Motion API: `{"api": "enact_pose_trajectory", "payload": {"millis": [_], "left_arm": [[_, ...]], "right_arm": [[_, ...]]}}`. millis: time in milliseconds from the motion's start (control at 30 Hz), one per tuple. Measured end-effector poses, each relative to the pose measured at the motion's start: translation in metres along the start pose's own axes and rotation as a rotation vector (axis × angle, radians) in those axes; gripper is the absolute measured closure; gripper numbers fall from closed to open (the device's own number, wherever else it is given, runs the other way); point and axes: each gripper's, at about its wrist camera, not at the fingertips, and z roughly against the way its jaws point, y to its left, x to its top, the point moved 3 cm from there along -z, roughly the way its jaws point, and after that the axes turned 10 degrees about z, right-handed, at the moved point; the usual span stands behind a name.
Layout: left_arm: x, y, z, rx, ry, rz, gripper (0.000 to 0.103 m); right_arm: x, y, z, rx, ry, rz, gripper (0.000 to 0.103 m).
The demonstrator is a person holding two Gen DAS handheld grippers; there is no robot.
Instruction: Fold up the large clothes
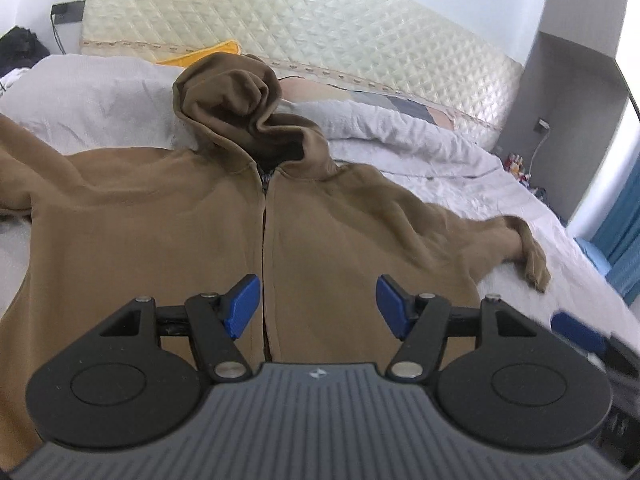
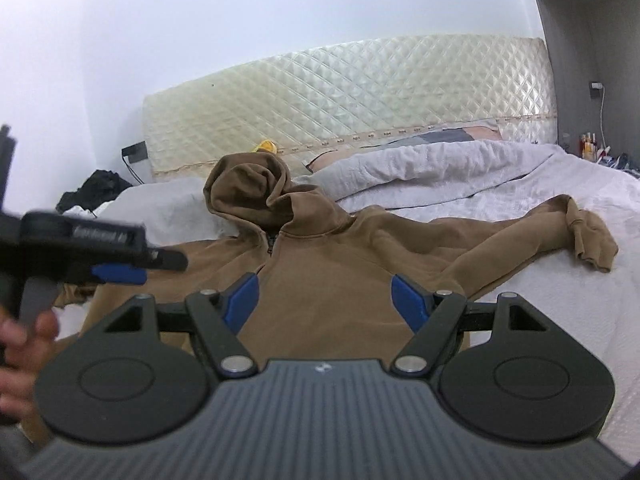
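Note:
A brown zip-up hoodie (image 1: 168,216) lies front side up on the bed, zipper closed, hood (image 1: 236,96) bunched at the far end and both sleeves spread out. Its right sleeve cuff (image 2: 592,244) rests on the white sheet. My left gripper (image 1: 318,306) hovers open over the lower chest near the zipper, nothing between its blue pads. My right gripper (image 2: 326,300) is open above the hoodie's right half, also holding nothing. In the right wrist view, the left gripper (image 2: 118,275) shows blurred at the left, held by a hand (image 2: 20,344). The right gripper (image 1: 576,330) shows blurred at the left wrist view's right edge.
A quilted mattress (image 1: 304,20) leans against the far wall behind the bed. A crumpled grey duvet (image 2: 432,168) lies beyond the hoodie. Dark clothes (image 2: 96,188) are piled at the far left, and a grey cabinet (image 1: 568,92) with small bottles (image 2: 590,146) stands at the right.

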Motion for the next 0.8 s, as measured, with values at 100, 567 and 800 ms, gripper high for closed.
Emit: {"api": "enact_pose_trajectory", "payload": {"millis": [100,567,800], "left_arm": [[-0.01,-0.002,0.001,-0.014,0.021,-0.005,0.034],[-0.017,0.005,-0.013,-0.009,0.027,-0.063,0.034],[-0.019,0.014,-0.021,-0.01,0.047,-0.04,0.033]], "right_arm": [[-0.001,0.003,-0.003,-0.008,0.017,0.018,0.028],[-0.006,-0.002,-0.013,-0.102,0.078,0.033,0.028],[-0.001,-0.024,-0.026,-0.145,0.13,-0.002,0.028]]}}
